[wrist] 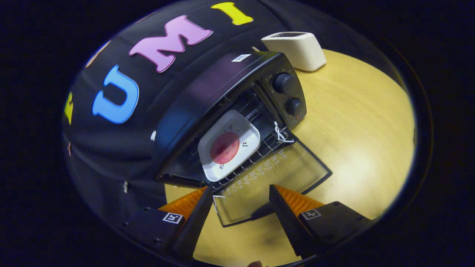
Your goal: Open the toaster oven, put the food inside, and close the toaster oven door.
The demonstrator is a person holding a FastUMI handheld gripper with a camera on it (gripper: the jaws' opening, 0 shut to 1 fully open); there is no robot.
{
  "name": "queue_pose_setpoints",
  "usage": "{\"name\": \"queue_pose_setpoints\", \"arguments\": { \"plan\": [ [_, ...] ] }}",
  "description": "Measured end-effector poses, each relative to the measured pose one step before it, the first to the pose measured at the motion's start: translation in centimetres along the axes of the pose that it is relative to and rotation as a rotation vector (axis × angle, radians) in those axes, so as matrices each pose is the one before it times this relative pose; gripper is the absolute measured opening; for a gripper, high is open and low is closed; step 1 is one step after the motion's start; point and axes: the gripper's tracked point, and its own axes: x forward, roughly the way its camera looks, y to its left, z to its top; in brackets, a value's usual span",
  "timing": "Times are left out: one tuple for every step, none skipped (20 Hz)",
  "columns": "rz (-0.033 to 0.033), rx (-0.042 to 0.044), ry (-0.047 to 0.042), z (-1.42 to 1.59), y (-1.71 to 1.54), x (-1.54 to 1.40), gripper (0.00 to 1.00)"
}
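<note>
The plate (229, 145) with food is seated on the rack inside the toaster oven (230, 92); the door (274, 178) is left lowered, and the gripper (241, 196) is held wide apart, empty, over it, presumably for closing.

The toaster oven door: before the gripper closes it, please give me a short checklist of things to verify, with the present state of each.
1. Black toaster oven door, a glass panel, is folded fully down: ok.
2. Food, a round red slice on the white square plate, sits on the wire rack inside: ok.
3. Plate clear of the door's swing: cannot tell; its near corner lies close to the rack's front edge.
4. Gripper is open and holds nothing: ok.
5. Fingers straddle the door's front edge: ok.
6. White string on the rack is clear of the hinge: cannot tell.
</note>
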Motion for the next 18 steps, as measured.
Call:
{"name": "queue_pose_setpoints", "arguments": {
  "plan": [
    [-0.00136, -0.08354, 0.00175, -0.381, -0.257, -0.665, 0.98],
    [-0.00952, -0.08315, 0.01873, -0.826, -0.544, -0.630, 0.98],
    [-0.01170, -0.06246, 0.02469, -1.031, -0.432, -0.437, 0.98],
    [-0.00665, -0.05784, 0.02636, -1.097, -0.216, -0.286, 0.98],
    [-0.00331, -0.05271, 0.02414, -1.088, -0.112, -0.230, 0.99],
    [-0.00901, -0.04879, 0.01680, -0.983, -0.190, 0.004, 0.99],
    [-0.01256, -0.04544, 0.01504, -0.941, -0.040, 0.150, 0.99],
    [-0.00899, -0.03917, 0.01304, -0.674, -0.063, 0.242, 0.99],
    [-0.00490, -0.02570, 0.01401, -0.859, 0.220, 0.307, 0.99],
    [-0.00443, -0.01955, 0.02059, -0.736, 0.108, 0.505, 0.99],
    [-0.00557, -0.01169, 0.01610, -0.546, 0.133, 0.525, 0.99],
    [-0.00922, -0.01387, 0.01494, -0.517, -0.038, 0.617, 0.99],
    [-0.01210, -0.01583, 0.01443, -0.437, 0.031, 0.655, 0.99],
    [-0.01304, -0.01815, 0.01455, -0.416, -0.130, 0.754, 1.00],
    [-0.01547, -0.02231, 0.01168, -0.420, -0.096, 0.724, 0.99],
    [-0.01632, -0.02459, 0.00512, -0.276, -0.136, 0.679, 0.99],
    [-0.01470, -0.02136, 0.00168, -0.206, 0.030, 0.745, 0.99],
    [-0.01115, -0.01335, 0.00607, -0.105, -0.003, 0.503, 0.99]
  ]
}}
